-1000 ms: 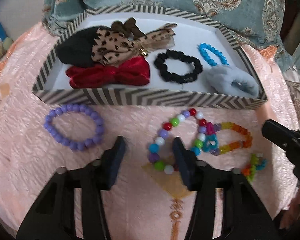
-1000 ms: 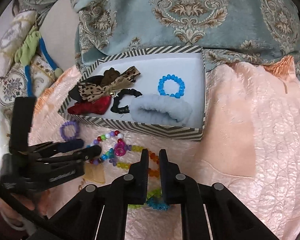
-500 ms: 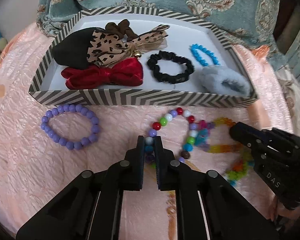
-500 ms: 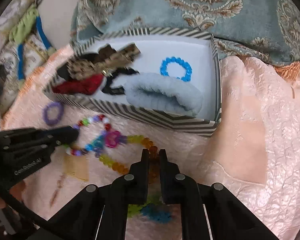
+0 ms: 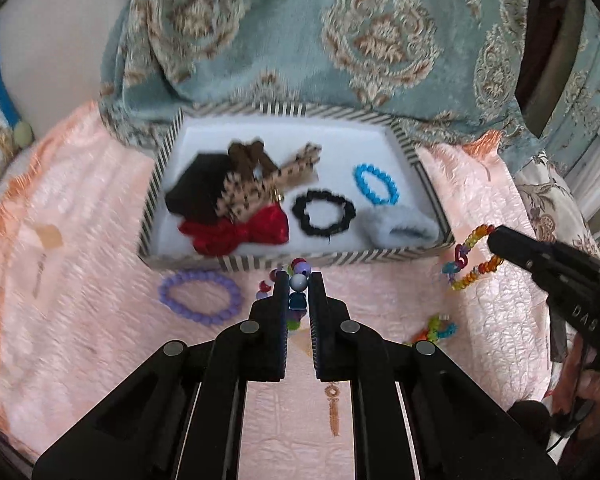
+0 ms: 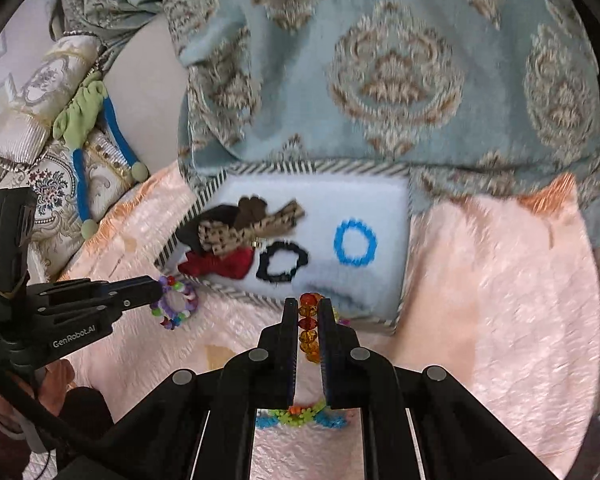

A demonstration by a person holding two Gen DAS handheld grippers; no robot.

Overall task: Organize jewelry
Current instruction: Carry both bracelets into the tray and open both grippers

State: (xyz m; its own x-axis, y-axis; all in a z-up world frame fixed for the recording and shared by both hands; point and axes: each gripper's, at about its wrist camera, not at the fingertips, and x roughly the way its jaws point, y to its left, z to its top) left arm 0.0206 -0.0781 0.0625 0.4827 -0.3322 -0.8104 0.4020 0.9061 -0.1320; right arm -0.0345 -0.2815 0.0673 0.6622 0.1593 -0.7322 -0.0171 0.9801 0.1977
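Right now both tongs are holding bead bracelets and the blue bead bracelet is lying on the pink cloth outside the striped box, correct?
Not quite. The blue bead bracelet lies inside the striped box, as the left wrist view shows. Both tongs, left and right, do hold bead bracelets.

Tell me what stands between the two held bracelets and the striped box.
Only the black-and-white striped box's near wall. The left tool grips the multicoloured bead bracelet, the right tool the amber bead bracelet; both sit just short of that wall and must clear it.

place: home (bedroom-like) | cues: peach bedspread (image 5: 479, 208), damask blanket (image 6: 399, 80)
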